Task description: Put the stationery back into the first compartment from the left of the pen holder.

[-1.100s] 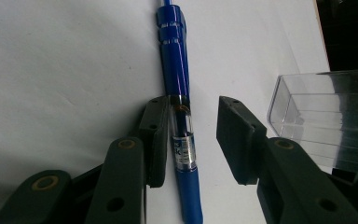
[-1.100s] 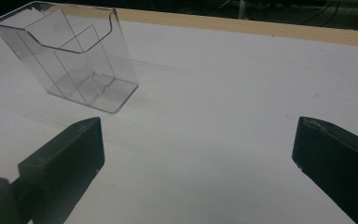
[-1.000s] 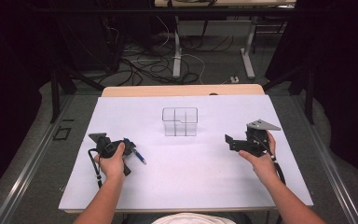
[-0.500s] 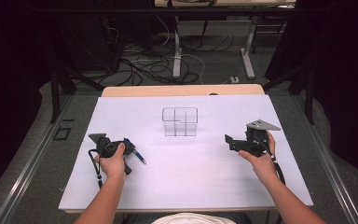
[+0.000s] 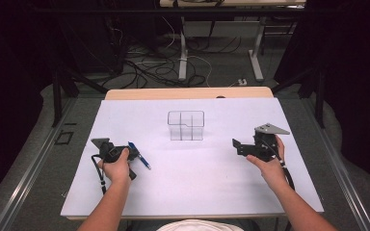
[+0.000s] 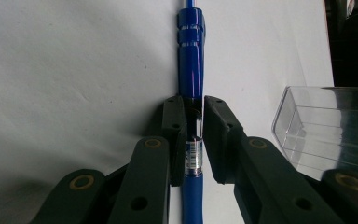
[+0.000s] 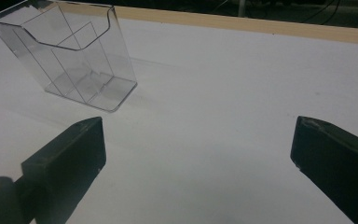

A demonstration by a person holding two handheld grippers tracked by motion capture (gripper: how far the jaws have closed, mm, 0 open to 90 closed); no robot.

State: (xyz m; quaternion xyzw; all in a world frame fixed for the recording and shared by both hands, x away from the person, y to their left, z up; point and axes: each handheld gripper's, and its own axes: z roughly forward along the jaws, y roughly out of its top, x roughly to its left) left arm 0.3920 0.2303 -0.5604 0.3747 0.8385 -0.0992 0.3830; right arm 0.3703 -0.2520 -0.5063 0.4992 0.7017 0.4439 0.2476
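Black jaws, left gripper (image 6: pixel 193 140): clenched on a blue pen (image 6: pixel 191 70), one pad on each side of its clear, labelled middle section; this shows in the centre of the left gripper view.
Pen: runs straight up the middle of that view, glossy blue barrel beyond the jaws, blue grip section below them. In the high view the pen (image 5: pixel 139 155) lies at lower left of centre, slanting down to the right, just beside the left hand (image 5: pixel 115 166).
Right gripper (image 7: pixel 198 144): released, its two black jaws far apart at the bottom corners of the right gripper view, with bare white surface between them and nothing held. In the high view it (image 5: pixel 238 146) sits right of centre, held by the right hand (image 5: pixel 270 166).
Clear plastic holder (image 7: pixel 70 60): upper left of the right gripper view, standing on the surface, inner dividers visible, well apart from the jaws. In the high view it (image 5: pixel 186 126) stands at centre, between the two grippers.
White table cover (image 5: pixel 197 183): spreads under everything; a wooden edge (image 5: pixel 188 93) shows along its far side.
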